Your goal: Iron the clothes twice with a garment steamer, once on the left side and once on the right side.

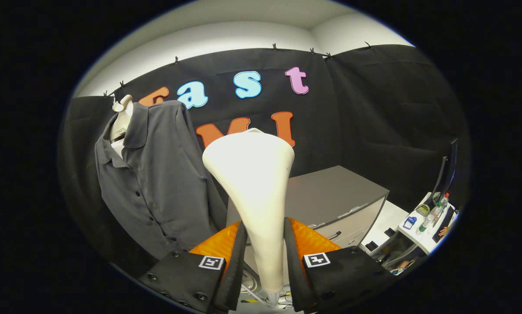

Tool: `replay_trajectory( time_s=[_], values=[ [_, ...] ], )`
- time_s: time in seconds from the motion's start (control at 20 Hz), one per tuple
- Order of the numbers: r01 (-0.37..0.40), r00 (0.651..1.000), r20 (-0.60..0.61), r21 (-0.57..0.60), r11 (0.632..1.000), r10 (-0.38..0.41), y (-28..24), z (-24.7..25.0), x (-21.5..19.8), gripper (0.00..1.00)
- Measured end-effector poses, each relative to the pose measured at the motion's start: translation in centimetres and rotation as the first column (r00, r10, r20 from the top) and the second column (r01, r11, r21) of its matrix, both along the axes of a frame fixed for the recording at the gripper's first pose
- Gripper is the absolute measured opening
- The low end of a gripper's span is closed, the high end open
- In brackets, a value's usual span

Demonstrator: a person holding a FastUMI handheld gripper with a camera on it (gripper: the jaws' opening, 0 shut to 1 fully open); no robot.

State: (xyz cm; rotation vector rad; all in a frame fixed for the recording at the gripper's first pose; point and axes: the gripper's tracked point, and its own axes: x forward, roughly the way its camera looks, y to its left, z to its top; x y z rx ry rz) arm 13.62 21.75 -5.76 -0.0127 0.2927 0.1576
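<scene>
Two fingers of the gripper closed from both sides on the narrow neck of the garment steamer, each finger pressed flat against it. Held upright between them, the cream-white steamer, slim at the bottom and widened above into a broad rounded head well over the fingertips. At its lower end, below the fingers, a clear ribbed hose hanging down toward some cables.

Just beyond the steamer head and to its left, near but apart from it, a dark grey button-up shirt with collar, hung on a pale dress form. Shirt front turned a little toward the steamer, a row of small buttons down the middle, collar open at the top. Contact between steamer and cloth not seen; a gap of black wall visible between them.

Behind the steamer and to its right, a grey cabinet with flat top and drawers with handles. Further right and lower, a white desk with a dark monitor, bottles and small items, too small to tell apart. Behind all, black cloth wall pinned up with clips, white wall above.
</scene>
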Motion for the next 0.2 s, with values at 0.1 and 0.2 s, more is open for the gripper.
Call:
replay_trajectory(
  time_s=[0.1,0.2],
  values=[
    [-0.006,1.0,-0.01,0.0,1.0,0.006,0.26,-0.45,-0.01,0.53],
    [-0.009,1.0,-0.013,-0.001,1.0,0.009,0.48,-0.54,0.14,0.53]
  ],
)
